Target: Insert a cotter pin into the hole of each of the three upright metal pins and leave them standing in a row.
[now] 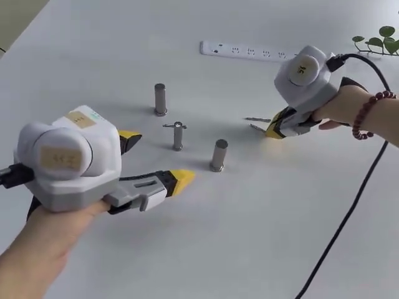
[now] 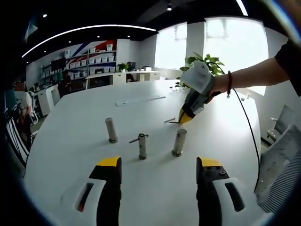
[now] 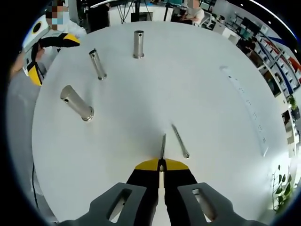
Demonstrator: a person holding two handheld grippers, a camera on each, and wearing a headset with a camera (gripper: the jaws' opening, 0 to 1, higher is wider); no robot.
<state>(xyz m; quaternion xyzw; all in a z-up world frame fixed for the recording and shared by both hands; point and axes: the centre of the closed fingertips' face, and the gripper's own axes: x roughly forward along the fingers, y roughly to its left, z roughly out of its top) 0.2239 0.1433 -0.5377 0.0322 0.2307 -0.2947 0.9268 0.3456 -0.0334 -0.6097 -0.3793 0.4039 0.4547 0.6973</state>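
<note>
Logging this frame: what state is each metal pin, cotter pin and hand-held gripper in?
Far metal pin: upright, no cotter pin.
Middle metal pin: upright, fitted cotter pin through its top.
Near metal pin: upright, no cotter pin.
Loose cotter pin: lying flat, ungripped.
Held cotter pin: clamped at one end.
Left hand-held gripper: open, empty.
Right hand-held gripper: shut on the held cotter pin.

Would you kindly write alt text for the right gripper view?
The right gripper is shut on a cotter pin; a second cotter pin lies beside it on the white table. Three upright metal pins stand beyond, with the left gripper at upper left.
</note>
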